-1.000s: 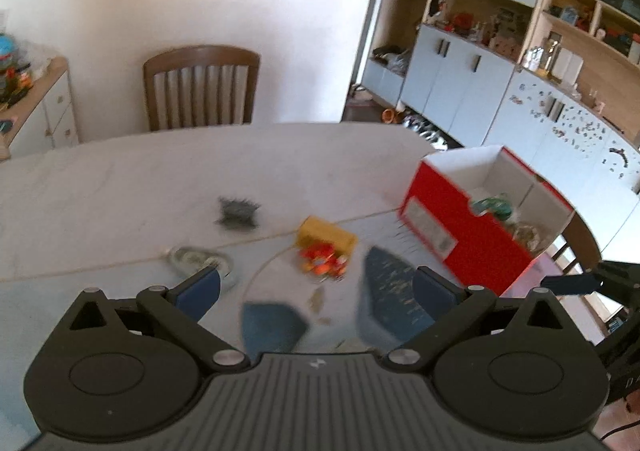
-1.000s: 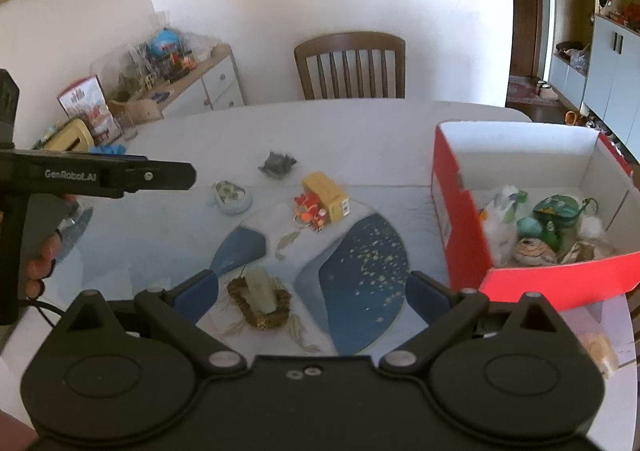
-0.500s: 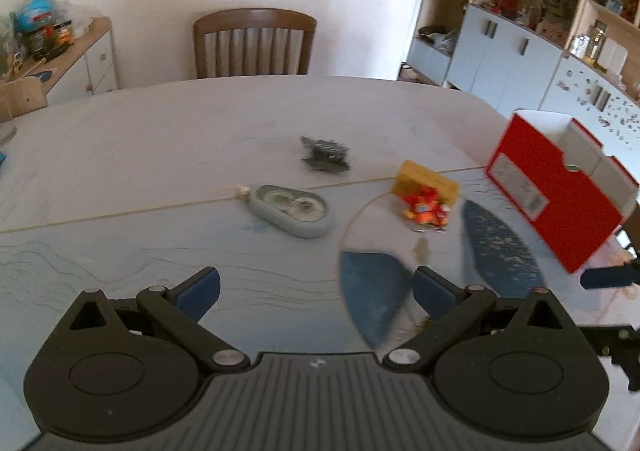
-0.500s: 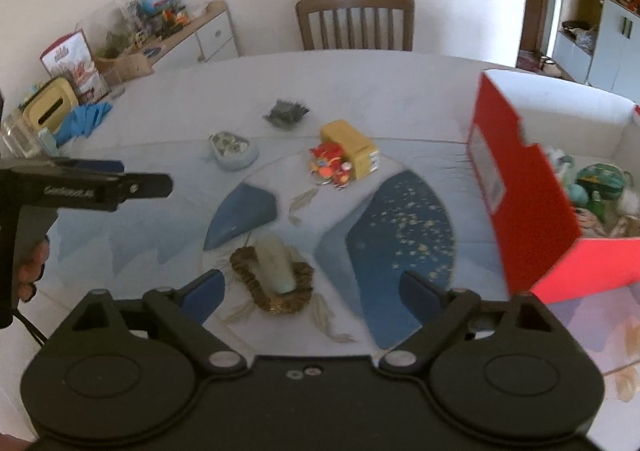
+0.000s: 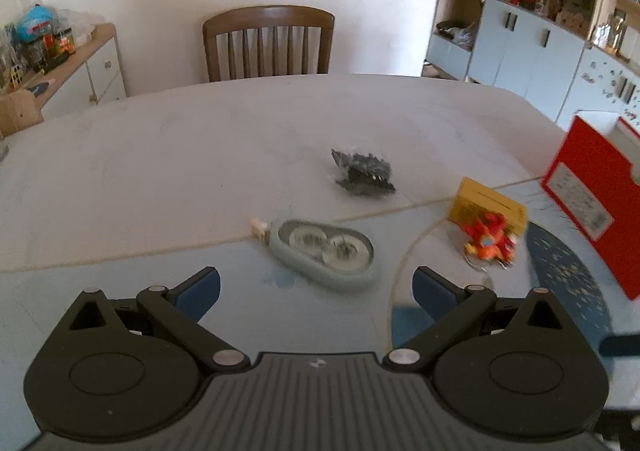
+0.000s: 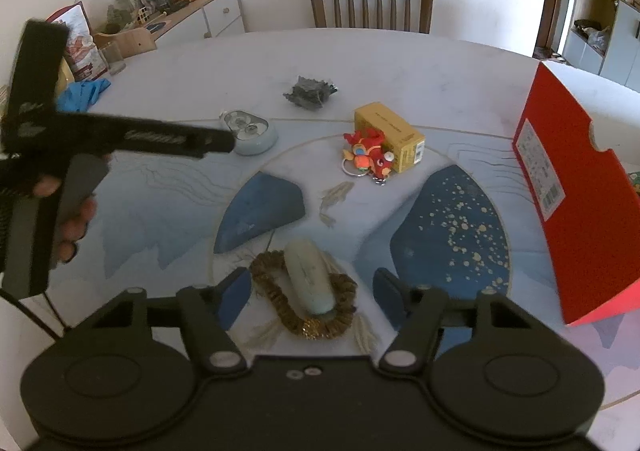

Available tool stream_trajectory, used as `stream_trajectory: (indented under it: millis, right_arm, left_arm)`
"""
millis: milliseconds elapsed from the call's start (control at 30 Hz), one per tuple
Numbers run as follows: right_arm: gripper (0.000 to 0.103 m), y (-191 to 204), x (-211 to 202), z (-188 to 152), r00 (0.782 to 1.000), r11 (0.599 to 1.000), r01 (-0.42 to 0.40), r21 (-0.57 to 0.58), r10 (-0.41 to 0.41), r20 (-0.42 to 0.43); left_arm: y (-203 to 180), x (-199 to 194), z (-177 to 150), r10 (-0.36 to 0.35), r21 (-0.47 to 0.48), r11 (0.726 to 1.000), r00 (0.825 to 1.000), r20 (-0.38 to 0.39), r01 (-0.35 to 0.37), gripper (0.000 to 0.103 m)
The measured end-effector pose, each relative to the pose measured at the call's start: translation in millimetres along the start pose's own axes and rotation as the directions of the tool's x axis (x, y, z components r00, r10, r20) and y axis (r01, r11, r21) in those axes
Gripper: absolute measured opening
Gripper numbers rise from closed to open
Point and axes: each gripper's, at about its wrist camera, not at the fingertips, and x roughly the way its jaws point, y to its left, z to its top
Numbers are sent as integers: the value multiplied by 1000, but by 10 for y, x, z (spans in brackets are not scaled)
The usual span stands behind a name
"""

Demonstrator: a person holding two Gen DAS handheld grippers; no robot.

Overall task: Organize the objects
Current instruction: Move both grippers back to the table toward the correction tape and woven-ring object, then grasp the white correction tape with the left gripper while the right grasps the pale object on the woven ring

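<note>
The right tongs have just been closing, their pads either side of the pale tube and its brown ring, not yet pressing. Best to centre on both, then squeeze gently. The left tongs, spread and empty, tilt down just short of the tape case, well left of the red box.

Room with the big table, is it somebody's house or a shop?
Most likely a home dining room. A brown wooden slat-back chair stands at the large round pale table, a low white sideboard is heaped with toys and jars, and tall pale-blue cupboards hold ornaments.
</note>
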Motion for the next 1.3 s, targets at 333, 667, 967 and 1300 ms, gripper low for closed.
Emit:
stream_trajectory:
  millis: [333,667,967,1300]
  right_arm:
    - [52,11,72,17,1000,1000,-4,21,4,-6]
    - [43,39,160,44,1000,1000,-9,7,9,-15]
    - [35,78,217,65,1000,1000,2,-26,-2,-21]
    - [25,78,256,79,1000,1000,4,-24,-5,-25]
  left_arm:
    - [-83,344,220,124,-100,987,992,-25,-126,103]
    - [-135,519,266,217,-160,961,974,-65,-225,102]
    - [-146,554,247,195,-175,963,978,-73,-205,82]
    - [-92,512,198,147,-163,975,988,-54,-154,72]
